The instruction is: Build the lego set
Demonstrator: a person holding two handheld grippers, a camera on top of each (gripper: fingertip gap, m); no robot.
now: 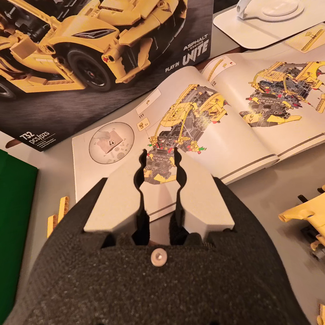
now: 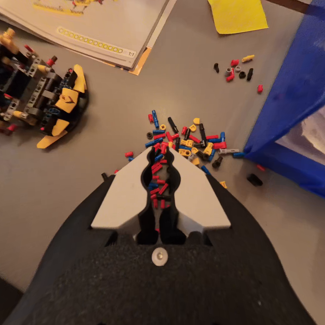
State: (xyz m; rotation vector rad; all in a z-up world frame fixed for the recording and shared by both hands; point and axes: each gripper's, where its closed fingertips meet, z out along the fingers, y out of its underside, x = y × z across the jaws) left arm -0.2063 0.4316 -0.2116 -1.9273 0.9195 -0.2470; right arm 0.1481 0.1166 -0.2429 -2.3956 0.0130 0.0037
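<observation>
**Both grippers empty above the lego parts**

The half-built car (image 2: 44, 103), black and grey with yellow panels, sits on the grey table (image 2: 109, 109) well to the left of my right gripper (image 2: 161, 149). Directly under that gripper's tips lies the pile of small pins (image 2: 186, 140), red, blue, black and yellow; I see pins through the narrow gap between the fingers, which stand slightly apart and hold nothing. A smaller scatter of pins (image 2: 235, 68) lies farther ahead to the right, near a blue bin (image 2: 290, 98).

My left gripper (image 1: 160, 151) hangs over the open instruction booklet (image 1: 219, 112), fingers apart and empty. The car's edge (image 1: 306, 219) shows at its right, two yellow beams (image 1: 59, 212) at its left. The set's box (image 1: 88, 61) lies beyond the booklet.
</observation>
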